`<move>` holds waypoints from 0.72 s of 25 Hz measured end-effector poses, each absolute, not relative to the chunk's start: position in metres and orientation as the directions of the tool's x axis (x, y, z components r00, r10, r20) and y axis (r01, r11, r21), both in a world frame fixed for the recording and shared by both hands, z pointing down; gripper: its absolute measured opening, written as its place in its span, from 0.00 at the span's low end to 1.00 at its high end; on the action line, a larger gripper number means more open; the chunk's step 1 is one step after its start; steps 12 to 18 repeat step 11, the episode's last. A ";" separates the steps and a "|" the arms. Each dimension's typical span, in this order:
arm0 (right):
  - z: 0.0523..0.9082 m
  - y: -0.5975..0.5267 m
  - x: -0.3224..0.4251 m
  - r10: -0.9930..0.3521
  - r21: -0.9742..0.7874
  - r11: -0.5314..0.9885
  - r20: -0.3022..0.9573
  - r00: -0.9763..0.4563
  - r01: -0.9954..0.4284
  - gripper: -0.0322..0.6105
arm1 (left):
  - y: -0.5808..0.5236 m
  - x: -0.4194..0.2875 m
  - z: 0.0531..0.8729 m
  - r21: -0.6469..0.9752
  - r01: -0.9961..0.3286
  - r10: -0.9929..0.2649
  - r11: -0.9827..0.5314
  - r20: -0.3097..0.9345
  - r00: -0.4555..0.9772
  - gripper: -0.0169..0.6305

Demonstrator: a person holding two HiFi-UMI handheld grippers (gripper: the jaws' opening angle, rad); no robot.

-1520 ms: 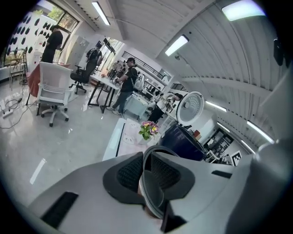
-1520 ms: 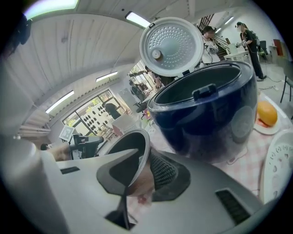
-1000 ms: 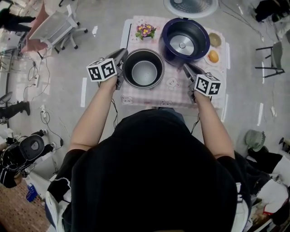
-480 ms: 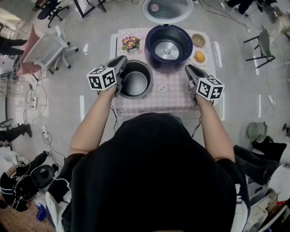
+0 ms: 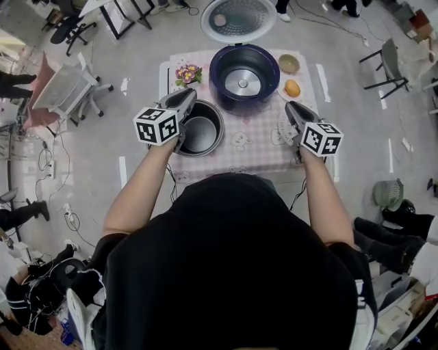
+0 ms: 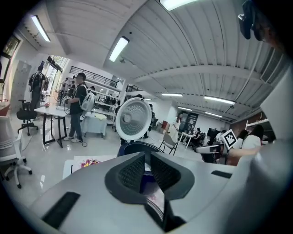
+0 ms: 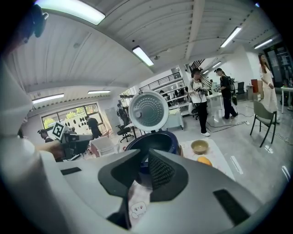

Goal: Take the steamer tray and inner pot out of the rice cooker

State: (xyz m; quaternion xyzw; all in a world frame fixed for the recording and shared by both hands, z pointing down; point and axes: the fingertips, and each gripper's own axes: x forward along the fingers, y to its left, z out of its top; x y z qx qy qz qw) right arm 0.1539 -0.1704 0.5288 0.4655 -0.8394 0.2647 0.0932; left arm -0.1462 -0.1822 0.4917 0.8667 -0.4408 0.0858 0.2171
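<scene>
The silver inner pot (image 5: 200, 130) stands on the pink checked tablecloth (image 5: 260, 147), in front of and to the left of the dark blue rice cooker (image 5: 244, 68). The cooker's lid (image 5: 238, 17) is up and its bare heating plate shows inside. I see no steamer tray. My left gripper (image 5: 189, 93) hovers over the pot's left rim, and in the left gripper view the rim (image 6: 155, 208) lies below the jaws, not between them. My right gripper (image 5: 290, 106) hangs over the cloth right of the pot. Both leave a narrow slit between their pads, with nothing in it.
A small flower posy (image 5: 186, 72) sits at the table's back left. A bowl (image 5: 289, 63) and an orange (image 5: 292, 87) sit right of the cooker. Chairs, desks and people stand around on the grey floor.
Both grippers have risen and the head view has pulled back, so the table looks smaller. The pot stays on the cloth and nothing was taken hold of.
</scene>
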 end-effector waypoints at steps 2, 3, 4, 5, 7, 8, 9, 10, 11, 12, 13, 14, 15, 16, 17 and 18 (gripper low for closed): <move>0.525 -0.168 0.161 -0.741 -0.356 0.418 0.398 -0.541 -0.836 0.14 | -0.181 -0.139 0.490 0.296 -0.794 -0.719 -0.531 0.339 0.607 0.11; 0.524 -0.167 0.163 -0.745 -0.354 0.416 0.396 -0.537 -0.838 0.14 | -0.181 -0.136 0.489 0.294 -0.791 -0.715 -0.536 0.339 0.611 0.11; 0.523 -0.167 0.166 -0.748 -0.353 0.413 0.394 -0.534 -0.840 0.14 | -0.181 -0.133 0.489 0.291 -0.789 -0.713 -0.541 0.338 0.614 0.11; 0.523 -0.167 0.168 -0.751 -0.352 0.411 0.392 -0.531 -0.841 0.13 | -0.181 -0.131 0.489 0.290 -0.786 -0.711 -0.546 0.336 0.617 0.11; 0.523 -0.167 0.172 -0.758 -0.352 0.404 0.389 -0.524 -0.845 0.13 | -0.182 -0.128 0.487 0.287 -0.784 -0.713 -0.550 0.327 0.620 0.11; 0.523 -0.167 0.174 -0.761 -0.351 0.400 0.388 -0.520 -0.847 0.12 | -0.182 -0.127 0.486 0.286 -0.784 -0.715 -0.551 0.322 0.621 0.11; 0.523 -0.166 0.176 -0.763 -0.351 0.397 0.387 -0.517 -0.848 0.12 | -0.182 -0.125 0.485 0.286 -0.783 -0.715 -0.552 0.319 0.622 0.11; 0.523 -0.166 0.177 -0.765 -0.352 0.393 0.387 -0.514 -0.850 0.12 | -0.182 -0.124 0.484 0.287 -0.782 -0.715 -0.554 0.317 0.623 0.11; 0.522 -0.165 0.179 -0.768 -0.352 0.390 0.386 -0.512 -0.851 0.12 | -0.182 -0.122 0.483 0.287 -0.781 -0.715 -0.555 0.315 0.624 0.11; 0.522 -0.165 0.179 -0.768 -0.352 0.390 0.386 -0.512 -0.851 0.12 | -0.182 -0.122 0.483 0.287 -0.781 -0.715 -0.555 0.315 0.624 0.11; 0.522 -0.165 0.179 -0.768 -0.352 0.390 0.386 -0.512 -0.851 0.12 | -0.182 -0.122 0.483 0.287 -0.781 -0.715 -0.555 0.315 0.624 0.11; 0.522 -0.165 0.179 -0.768 -0.352 0.390 0.386 -0.512 -0.851 0.12 | -0.182 -0.122 0.483 0.287 -0.781 -0.715 -0.555 0.315 0.624 0.11; 0.522 -0.165 0.179 -0.768 -0.352 0.390 0.386 -0.512 -0.851 0.12 | -0.182 -0.122 0.483 0.287 -0.781 -0.715 -0.555 0.315 0.624 0.11; 0.522 -0.165 0.179 -0.768 -0.352 0.390 0.386 -0.512 -0.851 0.12 | -0.182 -0.122 0.483 0.287 -0.781 -0.715 -0.555 0.315 0.624 0.11; 0.522 -0.165 0.179 -0.768 -0.352 0.390 0.386 -0.512 -0.851 0.12 | -0.182 -0.122 0.483 0.287 -0.781 -0.715 -0.555 0.315 0.624 0.11; 0.522 -0.165 0.179 -0.768 -0.352 0.390 0.386 -0.512 -0.851 0.12 | -0.182 -0.122 0.483 0.287 -0.781 -0.715 -0.555 0.315 0.624 0.11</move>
